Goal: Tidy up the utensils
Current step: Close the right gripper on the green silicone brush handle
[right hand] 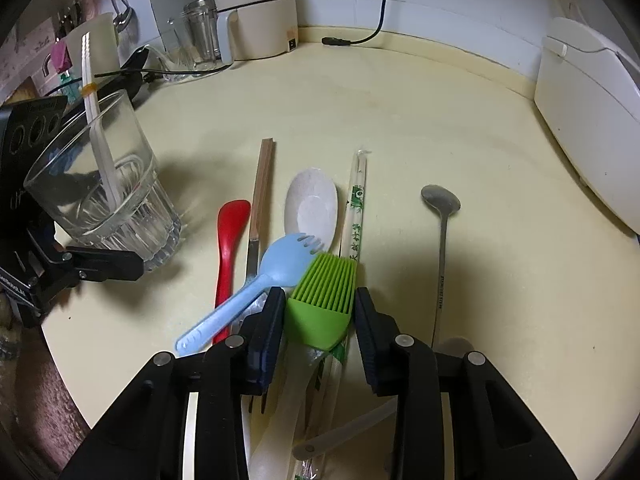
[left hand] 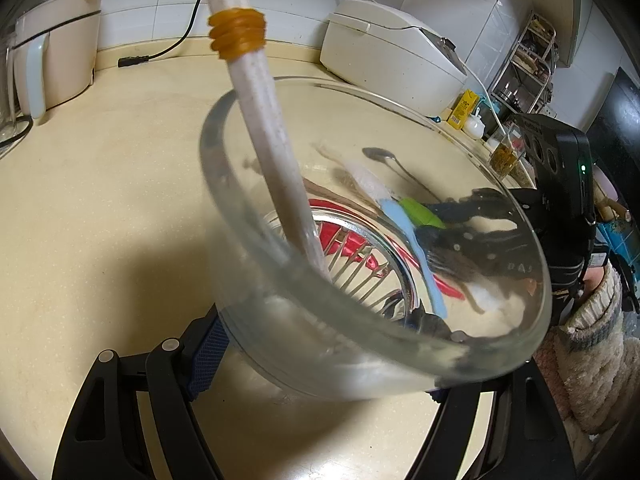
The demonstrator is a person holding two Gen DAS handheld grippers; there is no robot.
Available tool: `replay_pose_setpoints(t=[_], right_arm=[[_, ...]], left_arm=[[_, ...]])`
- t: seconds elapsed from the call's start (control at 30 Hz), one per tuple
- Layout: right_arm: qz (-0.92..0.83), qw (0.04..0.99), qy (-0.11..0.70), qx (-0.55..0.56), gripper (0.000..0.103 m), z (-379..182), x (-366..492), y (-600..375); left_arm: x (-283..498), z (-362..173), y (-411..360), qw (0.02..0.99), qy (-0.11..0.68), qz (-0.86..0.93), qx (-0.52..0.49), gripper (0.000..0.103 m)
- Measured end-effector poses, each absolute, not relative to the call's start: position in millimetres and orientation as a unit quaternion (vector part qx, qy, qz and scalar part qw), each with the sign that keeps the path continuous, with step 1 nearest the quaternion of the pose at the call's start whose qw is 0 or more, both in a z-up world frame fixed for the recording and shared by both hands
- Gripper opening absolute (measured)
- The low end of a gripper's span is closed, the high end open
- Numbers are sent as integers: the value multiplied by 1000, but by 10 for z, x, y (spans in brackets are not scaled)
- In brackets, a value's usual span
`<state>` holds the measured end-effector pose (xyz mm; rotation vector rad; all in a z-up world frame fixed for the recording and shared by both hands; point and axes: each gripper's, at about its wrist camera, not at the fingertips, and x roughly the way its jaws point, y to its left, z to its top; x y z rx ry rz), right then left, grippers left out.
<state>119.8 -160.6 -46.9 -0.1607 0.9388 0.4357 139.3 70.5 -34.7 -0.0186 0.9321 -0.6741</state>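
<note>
Your right gripper (right hand: 320, 316) brackets the ribbed green silicone brush (right hand: 322, 300), bristles pointing away, jaws not pressing; your left gripper (left hand: 320, 364) clamps the glass (left hand: 360, 340).

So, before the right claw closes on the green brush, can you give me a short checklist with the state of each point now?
1. Brush lies between the right claw's fingers: ok.
2. Pads already pressing on the brush: not ok; a gap shows on the right side.
3. Left claw holds the glass: ok; it sits between both fingers, tilted.
4. Room in the glass: ok; only white chopsticks stand in it.
5. Nothing else would be caught in the grip: not ok; the wrapped chopsticks and the white spoon run under the brush.
6. Blue spork free of the brush: cannot tell; its head lies close beside the bristles.
</note>
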Motion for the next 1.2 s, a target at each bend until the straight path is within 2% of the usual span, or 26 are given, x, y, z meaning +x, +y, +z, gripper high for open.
replay_pose_setpoints(t=[0.63, 0.9, 1.2], right_arm=[[201, 873, 442, -54, 31, -433, 1218, -1693], [224, 896, 379, 53, 31, -144, 1184, -2018], [216, 914, 332, 85, 31, -9, 1151, -2125]], left_arm=[[1397, -349, 714, 839, 441, -318, -7, 81], [1396, -348, 713, 839, 441, -318, -6, 81], [1397, -348, 715, 839, 441, -318, -7, 81]])
